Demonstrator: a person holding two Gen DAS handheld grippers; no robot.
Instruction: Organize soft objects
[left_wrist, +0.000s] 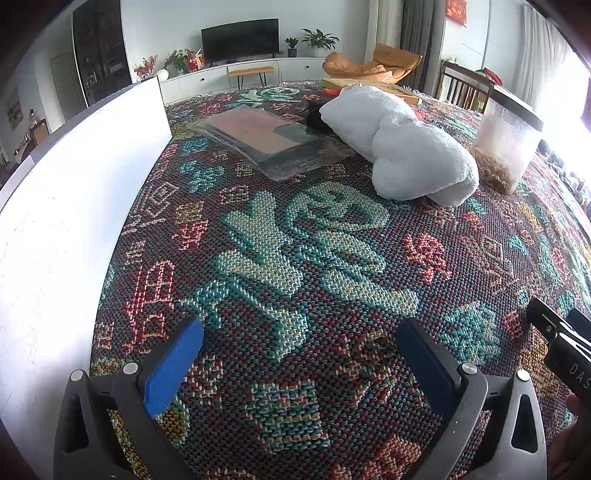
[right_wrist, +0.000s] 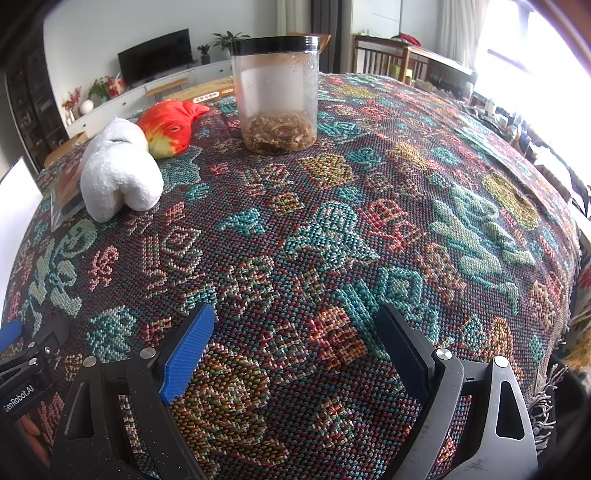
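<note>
Both your grippers, left (left_wrist: 301, 354) and right (right_wrist: 299, 343), hover with jaws apart, gripping nothing. Left of the jar (right_wrist: 276, 92) lies the rolled white towel (right_wrist: 118, 173), touching the orange fish plush (right_wrist: 168, 127) just behind.

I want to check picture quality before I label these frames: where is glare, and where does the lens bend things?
Left wrist view: window glare washes out the right edge beside the clear jar; the white board bows into a curve. Right wrist view: the upper right is overexposed; the woven cloth bulges like a dome; corners are dark. The white towel stays sharp.
</note>
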